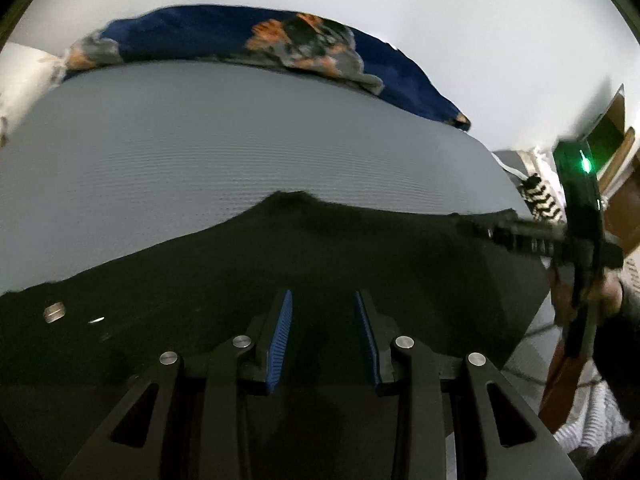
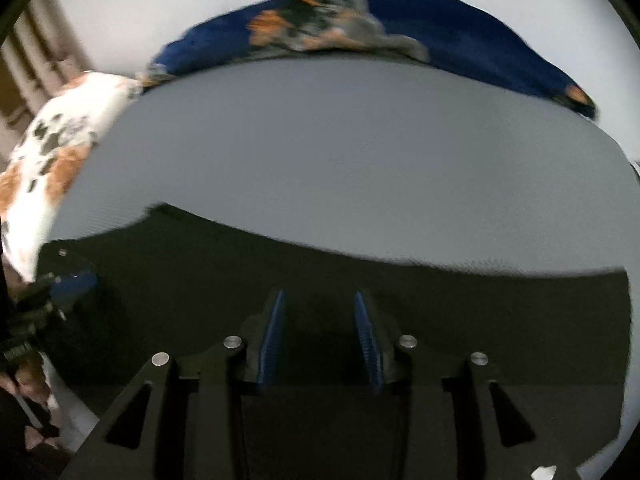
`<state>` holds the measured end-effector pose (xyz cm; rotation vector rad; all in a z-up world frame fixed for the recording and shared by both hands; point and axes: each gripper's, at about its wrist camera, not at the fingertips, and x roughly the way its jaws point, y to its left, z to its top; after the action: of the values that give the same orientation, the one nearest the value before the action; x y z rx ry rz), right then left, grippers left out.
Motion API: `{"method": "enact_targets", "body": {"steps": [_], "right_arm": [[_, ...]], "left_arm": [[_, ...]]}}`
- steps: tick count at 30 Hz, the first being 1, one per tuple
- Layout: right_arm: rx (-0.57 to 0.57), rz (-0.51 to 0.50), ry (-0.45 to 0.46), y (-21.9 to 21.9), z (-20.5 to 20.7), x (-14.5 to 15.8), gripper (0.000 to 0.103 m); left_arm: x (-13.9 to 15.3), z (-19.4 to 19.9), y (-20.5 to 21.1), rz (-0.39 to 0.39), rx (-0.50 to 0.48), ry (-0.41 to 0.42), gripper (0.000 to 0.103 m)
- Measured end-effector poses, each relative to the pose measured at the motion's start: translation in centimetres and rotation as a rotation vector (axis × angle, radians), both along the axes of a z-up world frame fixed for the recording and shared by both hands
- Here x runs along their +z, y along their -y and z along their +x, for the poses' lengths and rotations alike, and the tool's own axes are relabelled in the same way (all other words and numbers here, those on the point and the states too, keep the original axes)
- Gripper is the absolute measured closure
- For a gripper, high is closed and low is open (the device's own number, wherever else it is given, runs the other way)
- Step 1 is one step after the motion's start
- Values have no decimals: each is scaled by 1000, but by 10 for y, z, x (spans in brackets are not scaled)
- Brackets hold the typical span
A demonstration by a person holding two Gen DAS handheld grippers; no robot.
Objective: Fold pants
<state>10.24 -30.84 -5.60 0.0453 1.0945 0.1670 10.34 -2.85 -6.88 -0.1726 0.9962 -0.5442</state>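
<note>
Black pants (image 1: 280, 256) lie spread across the near part of a grey bed sheet (image 1: 200, 152). In the left wrist view my left gripper (image 1: 323, 300) is open, its blue-padded fingers apart just above the dark cloth. A metal button (image 1: 54, 312) shows on the pants at the far left. In the right wrist view the pants (image 2: 360, 280) fill the lower half and my right gripper (image 2: 319, 300) is open over them. The right gripper also shows at the right edge of the left wrist view (image 1: 520, 236), low against the pants' edge.
A blue floral blanket (image 1: 240, 40) lies bunched along the far edge of the bed, also in the right wrist view (image 2: 400, 20). A white and orange patterned pillow (image 2: 52, 152) lies at the left. Wooden furniture (image 1: 616, 184) stands beyond the bed's right side.
</note>
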Motion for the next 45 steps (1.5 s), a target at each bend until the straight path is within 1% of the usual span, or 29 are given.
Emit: {"method": "enact_targets", "body": {"steps": [3, 8, 12, 14, 17, 20, 24, 26, 29, 31, 33, 35, 37, 40, 42, 45], "right_arm": [[-47, -40, -2, 21, -6, -7, 68], [-106, -59, 2, 42, -3, -20, 68], [-138, -65, 4, 45, 8, -29, 68], [-148, -56, 21, 47, 11, -31, 67], [-152, -66, 38, 48, 18, -31, 67], [-171, -47, 34, 50, 29, -33, 66], [-161, -55, 34, 48, 32, -33, 64], [-154, -24, 28, 52, 32, -31, 64], [-143, 71, 51, 67, 23, -18, 64], [-135, 105, 79, 81, 12, -7, 64], [-140, 134, 98, 100, -1, 3, 59], [-173, 136, 105, 126, -13, 11, 49], [-220, 160, 88, 161, -24, 14, 49], [-309, 167, 65, 213, -41, 14, 49], [-367, 220, 38, 253, -54, 12, 49], [-422, 296, 10, 302, -72, 4, 47]], "left_arm": [[-6, 12, 18, -18, -18, -19, 69], [-18, 34, 38, 10, -36, -36, 69], [-31, 53, 41, 41, -15, -62, 69], [-35, 59, 42, 30, -8, -68, 69], [-35, 61, 44, 37, -1, -71, 69], [-35, 60, 44, 40, 6, -71, 69], [-36, 65, 41, 14, 29, -98, 69], [-34, 63, 41, 16, 35, -97, 69], [-28, 56, 42, 34, 39, -93, 69], [-23, 49, 40, 14, 42, -92, 69], [-17, 39, 37, 2, 48, -84, 68], [-13, 28, 34, 3, 55, -75, 66], [-10, 14, 29, 4, 56, -71, 65], [-10, -1, 23, 14, 61, -74, 65], [-11, -12, 19, 27, 66, -81, 64], [-14, -20, 15, 46, 79, -99, 64]]}}
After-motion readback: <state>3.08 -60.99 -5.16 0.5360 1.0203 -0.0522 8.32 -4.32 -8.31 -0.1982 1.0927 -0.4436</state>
